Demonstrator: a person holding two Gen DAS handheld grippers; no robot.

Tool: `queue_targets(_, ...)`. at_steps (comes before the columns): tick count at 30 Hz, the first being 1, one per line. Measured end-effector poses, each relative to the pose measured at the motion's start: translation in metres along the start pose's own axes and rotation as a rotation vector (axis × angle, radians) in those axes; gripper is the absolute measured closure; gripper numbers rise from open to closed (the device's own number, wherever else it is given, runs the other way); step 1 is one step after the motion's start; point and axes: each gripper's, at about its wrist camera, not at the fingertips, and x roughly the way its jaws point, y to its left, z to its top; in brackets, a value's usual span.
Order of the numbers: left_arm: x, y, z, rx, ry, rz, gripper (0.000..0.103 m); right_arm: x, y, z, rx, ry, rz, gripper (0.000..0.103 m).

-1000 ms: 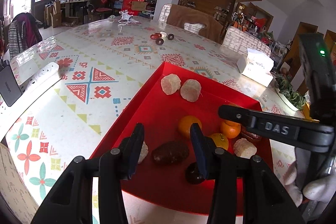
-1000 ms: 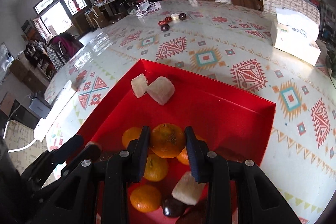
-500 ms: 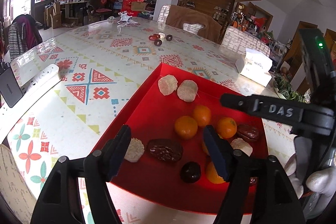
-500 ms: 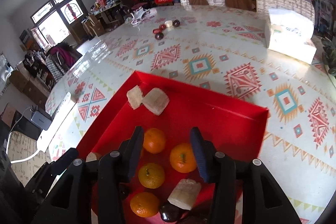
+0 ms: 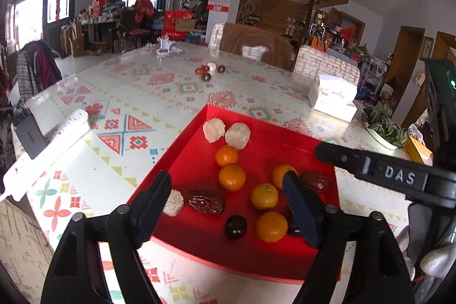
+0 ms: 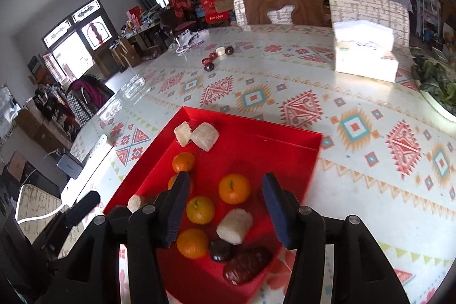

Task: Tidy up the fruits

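A red tray (image 5: 182, 144) sits at the near edge of the desk (image 5: 128, 93), holding the fruit. Both tools hover above it with fingers spread wide and nothing between them: the left tool (image 5: 228, 207) over the tray's near-left part, the right tool (image 6: 225, 207) over its near-right part. Five oranges lie in the tray's middle; one orange (image 5: 232, 177) sits just behind a wrinkled dark date (image 5: 205, 202), and another orange (image 6: 234, 188) shows between the right tool's fingers. Two pale cakes (image 5: 226, 131) lie touching in the tray's far-left corner, a third pale piece (image 6: 234, 226) sits near the right tool, and a fourth (image 5: 173, 202) rests against the left wall. A dark round fruit (image 5: 235, 227) lies by the near wall. A tissue box (image 6: 364, 53) stands toward the desk's far-right edge, well apart from the tray.
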Motion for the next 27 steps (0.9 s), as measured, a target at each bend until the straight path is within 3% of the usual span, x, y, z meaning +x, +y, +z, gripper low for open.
queue_targets(6, -0.035, -0.022, 0.001, 0.022, -0.093, 0.041, 0.011, -0.042, -0.011, -0.015, -0.009, -0.089, -0.041, 0.037)
queue_targets(21, -0.108, -0.090, -0.007, 0.100, -0.269, 0.043, 0.006, -0.127, -0.049, -0.059, 0.013, -0.229, -0.078, 0.028)
queue_targets(27, -0.142, -0.109, -0.014, 0.097, -0.397, 0.112, 0.000, -0.152, -0.055, -0.079, 0.011, -0.275, -0.075, 0.024)
